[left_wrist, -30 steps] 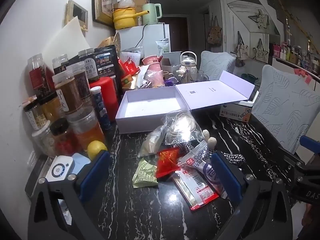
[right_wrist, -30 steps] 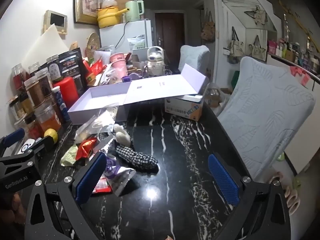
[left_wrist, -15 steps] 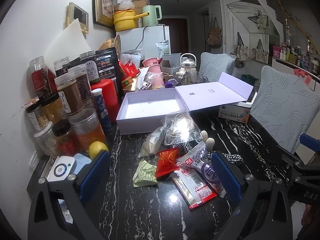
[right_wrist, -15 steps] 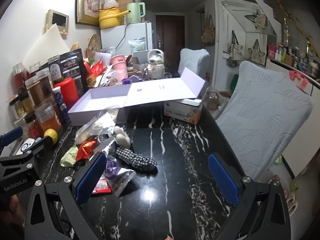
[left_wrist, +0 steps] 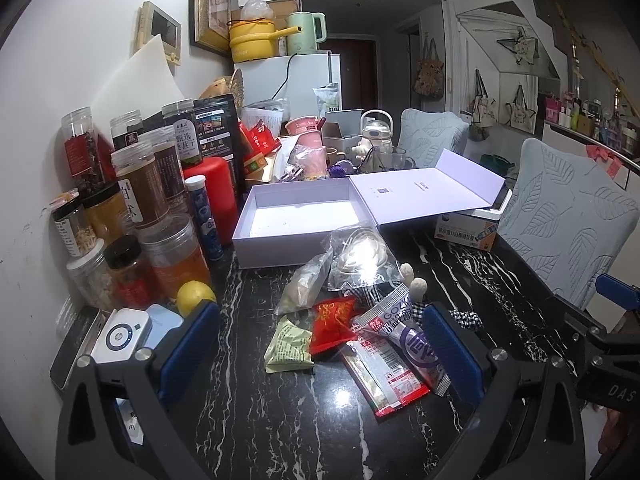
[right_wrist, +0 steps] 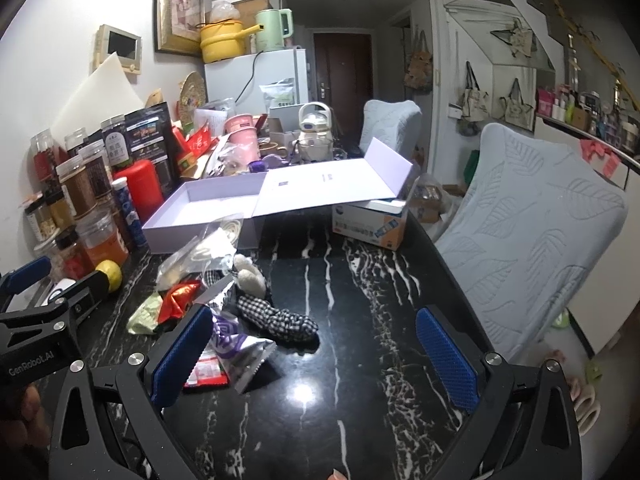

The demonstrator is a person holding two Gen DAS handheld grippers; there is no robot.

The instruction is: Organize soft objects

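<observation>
A pale lilac box (left_wrist: 276, 248) (right_wrist: 168, 236) stands empty on the black marble table, its lid (left_wrist: 424, 196) folded out to the right. In front of it lies a heap of soft packets: a clear bag (left_wrist: 360, 258), a red packet (left_wrist: 332, 322), a green packet (left_wrist: 289, 347), a purple-and-white pouch (left_wrist: 404, 338) and a flat red-edged sachet (left_wrist: 386, 376). A black-and-white checked cloth toy (right_wrist: 278, 318) with cream ears lies beside them. My left gripper (left_wrist: 318, 354) is open low over the heap. My right gripper (right_wrist: 314, 356) is open above bare tabletop to the right.
Jars and bottles (left_wrist: 140, 200) crowd the left wall, with a lemon (left_wrist: 196, 298) and a small white device (left_wrist: 122, 334) near the front. A tissue carton (right_wrist: 370, 226) sits under the lid. Padded chairs (right_wrist: 528, 220) line the right table edge.
Both views have shifted only slightly, as the grippers drift a little. The packets, toy and box lie where they were, and both grippers stay open.
</observation>
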